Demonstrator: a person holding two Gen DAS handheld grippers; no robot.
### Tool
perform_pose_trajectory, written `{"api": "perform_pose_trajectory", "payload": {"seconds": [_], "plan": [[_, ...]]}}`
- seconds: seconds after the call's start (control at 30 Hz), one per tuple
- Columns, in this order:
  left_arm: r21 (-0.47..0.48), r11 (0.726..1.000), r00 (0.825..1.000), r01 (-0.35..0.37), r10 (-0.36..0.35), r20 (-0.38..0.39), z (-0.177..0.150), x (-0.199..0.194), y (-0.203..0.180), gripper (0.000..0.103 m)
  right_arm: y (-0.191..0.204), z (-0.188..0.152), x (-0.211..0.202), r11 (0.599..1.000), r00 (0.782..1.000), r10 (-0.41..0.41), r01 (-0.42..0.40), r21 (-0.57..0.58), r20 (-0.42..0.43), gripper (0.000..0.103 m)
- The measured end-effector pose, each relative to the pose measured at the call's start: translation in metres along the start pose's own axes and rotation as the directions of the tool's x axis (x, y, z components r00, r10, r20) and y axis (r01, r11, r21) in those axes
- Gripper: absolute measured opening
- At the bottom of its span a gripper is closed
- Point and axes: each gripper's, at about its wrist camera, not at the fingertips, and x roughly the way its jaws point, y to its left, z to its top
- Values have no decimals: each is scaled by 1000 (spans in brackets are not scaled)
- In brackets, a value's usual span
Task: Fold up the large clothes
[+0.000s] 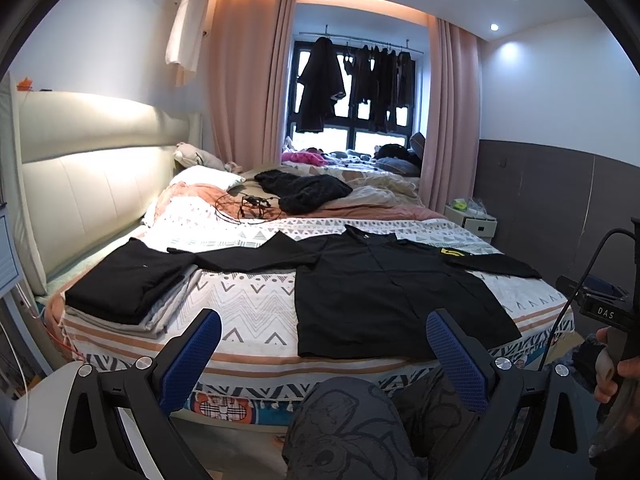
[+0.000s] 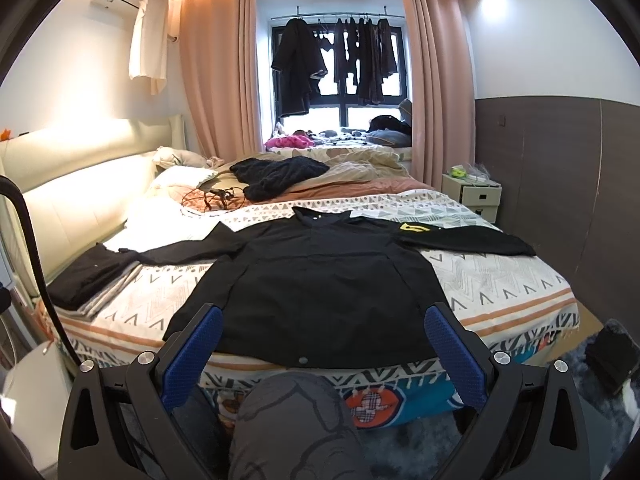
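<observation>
A large black shirt lies spread flat on the bed, collar away from me, both sleeves stretched out, a yellow patch on its right sleeve. It also shows in the right wrist view, with its hem at the bed's near edge. My left gripper is open and empty, held off the bed's near edge in front of the shirt's lower left corner. My right gripper is open and empty, just before the hem. The right gripper's body shows at the right edge of the left wrist view.
A stack of folded black and grey clothes sits on the bed's left side. A black knitted garment and a tangle of cables lie farther back. My knee is below the grippers. A white nightstand stands at the right.
</observation>
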Motion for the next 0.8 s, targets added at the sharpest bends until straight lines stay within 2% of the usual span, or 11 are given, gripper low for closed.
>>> {"api": "perform_pose_trajectory", "payload": {"seconds": [0.8], "plan": [[5,1000,1000,-5,5,19,-3,-7,3,103,-16,7,-12,999,1000,-17,16,37,14,101]]}}
